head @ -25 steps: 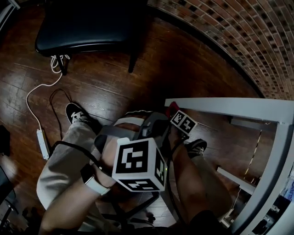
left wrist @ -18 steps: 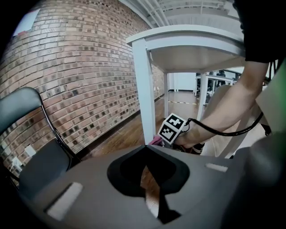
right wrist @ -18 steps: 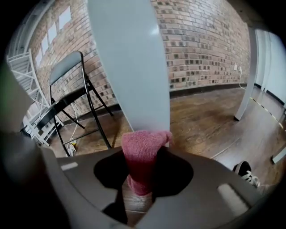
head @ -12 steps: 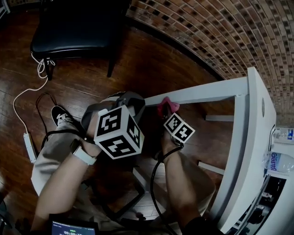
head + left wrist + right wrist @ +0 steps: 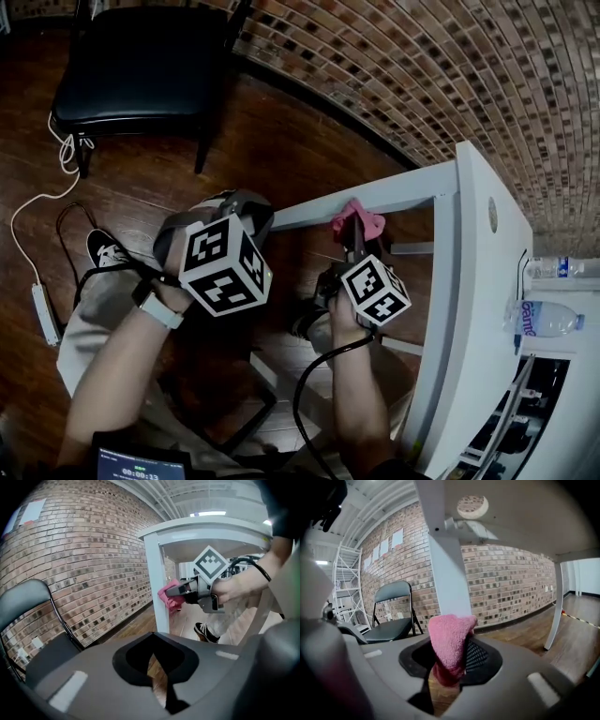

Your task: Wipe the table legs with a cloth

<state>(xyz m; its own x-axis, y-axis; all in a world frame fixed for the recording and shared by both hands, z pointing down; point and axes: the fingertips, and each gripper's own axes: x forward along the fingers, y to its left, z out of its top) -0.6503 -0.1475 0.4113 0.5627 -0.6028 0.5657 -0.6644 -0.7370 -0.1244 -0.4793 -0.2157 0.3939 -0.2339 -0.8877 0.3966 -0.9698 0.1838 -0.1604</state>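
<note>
While the person sits low beside the white worktop (image 5: 480, 281), the right claw (image 5: 448, 673) is clenched on a pink cloth (image 5: 449, 639), which bunches up out of the jaws and folds over at its top. That cloth is held at the upper part of the white table leg (image 5: 444, 569), close under the corner where the leg meets the worktop; in the left claw's view it lies against the side of the leg, and contact appears to be made, though the exact touching face is hard to confirm. The right hand (image 5: 339, 314) grips its tool from behind.

The left claw (image 5: 157, 679) has its jaws drawn together, nothing between them, only a thin slit showing the wooden floor (image 5: 281, 141). It is held apart from the leg, to the left of the right claw, and aimed toward it.

A black chair (image 5: 131, 75) stands by the brick wall (image 5: 422, 66). A white power strip (image 5: 42, 314) lies on the floor at far left. A water bottle (image 5: 544, 319) lies at the far right
</note>
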